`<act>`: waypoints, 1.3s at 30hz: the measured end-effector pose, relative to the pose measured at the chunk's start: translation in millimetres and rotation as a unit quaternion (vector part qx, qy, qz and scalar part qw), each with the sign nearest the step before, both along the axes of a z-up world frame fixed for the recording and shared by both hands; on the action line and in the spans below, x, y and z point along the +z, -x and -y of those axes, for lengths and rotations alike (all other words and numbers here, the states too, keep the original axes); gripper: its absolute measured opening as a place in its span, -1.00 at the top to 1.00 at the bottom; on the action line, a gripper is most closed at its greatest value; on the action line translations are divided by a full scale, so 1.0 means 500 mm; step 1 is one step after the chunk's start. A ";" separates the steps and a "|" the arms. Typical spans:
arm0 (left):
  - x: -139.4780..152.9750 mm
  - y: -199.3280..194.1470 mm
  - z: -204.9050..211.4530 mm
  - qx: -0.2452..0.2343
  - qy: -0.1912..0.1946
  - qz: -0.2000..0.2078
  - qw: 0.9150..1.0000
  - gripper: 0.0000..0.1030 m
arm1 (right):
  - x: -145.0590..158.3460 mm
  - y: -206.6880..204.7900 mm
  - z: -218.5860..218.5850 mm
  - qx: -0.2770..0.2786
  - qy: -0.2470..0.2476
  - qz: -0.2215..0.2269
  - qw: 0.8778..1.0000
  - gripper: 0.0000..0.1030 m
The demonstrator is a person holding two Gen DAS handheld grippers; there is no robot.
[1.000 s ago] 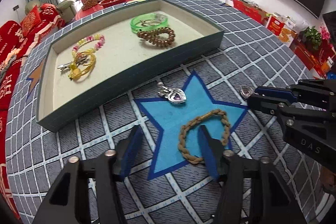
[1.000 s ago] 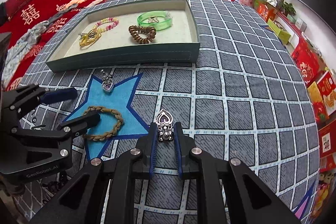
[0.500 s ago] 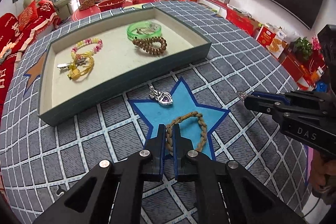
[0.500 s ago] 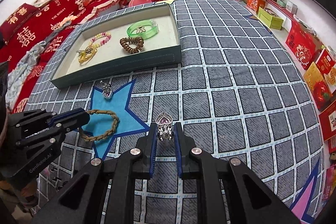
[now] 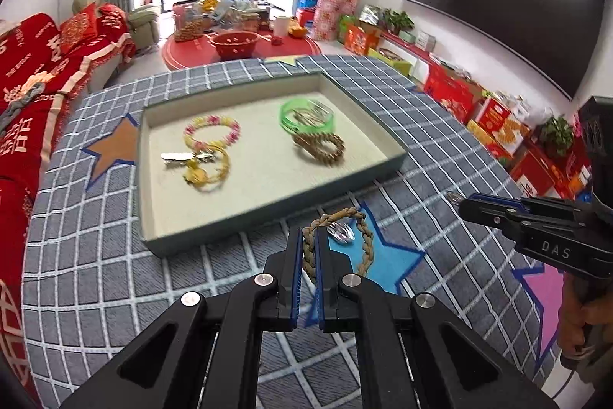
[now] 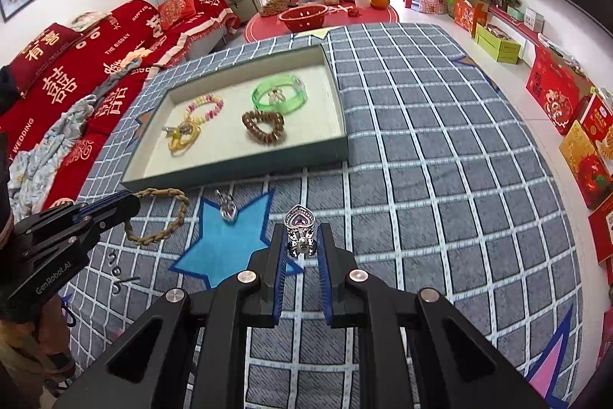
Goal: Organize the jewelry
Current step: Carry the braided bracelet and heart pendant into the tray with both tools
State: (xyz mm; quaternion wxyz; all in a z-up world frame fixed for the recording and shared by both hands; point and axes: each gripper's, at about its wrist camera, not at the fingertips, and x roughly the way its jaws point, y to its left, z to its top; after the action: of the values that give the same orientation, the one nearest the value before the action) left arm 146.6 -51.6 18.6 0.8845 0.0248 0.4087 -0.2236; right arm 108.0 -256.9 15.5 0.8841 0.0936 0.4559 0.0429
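Ahead of both tongs: tray (image 5: 245, 213) at twelve o'clock, beyond the blue star.
Left tongs (image 5: 309, 248): pinching the braided bracelet (image 5: 364, 236), loop hanging toward one o'clock, off the cloth.
Right tongs (image 6: 302, 244): pinching the heart pendant (image 6: 299, 223), point up.
Nearer arm: left, I judge.
Loose pendant (image 6: 229, 209): on the star.
Writing: "DAS", "GenRobot.AI" on the tongs; "WEDDING" on the red sofa cover (image 6: 49, 94).

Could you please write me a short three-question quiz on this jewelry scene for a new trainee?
1. True or false: the left gripper is shut on the braided tan rope bracelet.
2. What does the right gripper hold: A the green translucent bangle, B the silver heart pendant with purple stone?
3. Where does the second heart pendant lie?

Key: 1 true. 2 B. 3 On the blue star patch, outside the teal tray.
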 end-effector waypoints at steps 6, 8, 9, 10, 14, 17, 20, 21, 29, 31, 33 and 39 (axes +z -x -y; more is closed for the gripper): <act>0.021 -0.054 -0.040 0.041 0.005 0.017 0.999 0.63 | 0.027 -0.054 -0.017 0.012 0.014 0.010 1.000 0.67; 0.022 -0.074 -0.046 0.048 0.007 0.019 0.999 0.63 | 0.030 -0.075 -0.019 0.013 0.013 0.012 1.000 0.67; 0.021 -0.086 -0.048 0.053 0.007 0.019 0.998 0.63 | 0.032 -0.088 -0.019 0.012 0.011 0.012 1.000 0.67; 0.020 -0.098 -0.048 0.055 0.007 0.018 0.998 0.63 | 0.032 -0.100 -0.018 0.011 0.007 0.012 1.000 0.67; 0.008 -0.139 -0.042 0.063 0.006 0.013 0.998 0.63 | 0.026 -0.154 -0.014 0.003 0.000 0.006 1.000 0.67; -0.002 -0.168 -0.031 0.065 0.006 0.008 0.998 0.63 | 0.020 -0.187 -0.013 0.000 -0.001 0.000 1.000 0.67; -0.016 -0.199 -0.020 0.070 0.003 -0.001 0.998 0.63 | 0.009 -0.216 -0.013 -0.002 -0.001 -0.005 1.000 0.67; -0.022 -0.211 -0.016 0.072 0.001 -0.004 0.997 0.63 | 0.003 -0.229 -0.013 -0.002 0.000 -0.008 1.000 0.67; -0.059 -0.257 0.012 0.078 -0.025 -0.012 0.997 0.63 | -0.038 -0.288 -0.019 -0.003 0.006 -0.025 1.000 0.67; -0.069 -0.264 0.016 0.079 -0.034 -0.014 0.996 0.63 | -0.051 -0.298 -0.019 -0.004 0.008 -0.030 1.000 0.67; -0.074 -0.267 0.021 0.078 -0.041 -0.015 0.996 0.63 | -0.064 -0.307 -0.018 -0.006 0.009 -0.035 0.999 0.67; -0.091 -0.273 0.031 0.073 -0.054 -0.026 0.996 0.63 | -0.089 -0.322 -0.018 -0.007 0.012 -0.046 0.999 0.67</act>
State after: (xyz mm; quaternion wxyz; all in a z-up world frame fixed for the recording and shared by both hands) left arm 283.0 -67.3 -26.8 0.8850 0.0367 0.4437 -0.1365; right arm 268.9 -247.7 -28.8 0.8637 0.0879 0.4956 0.0266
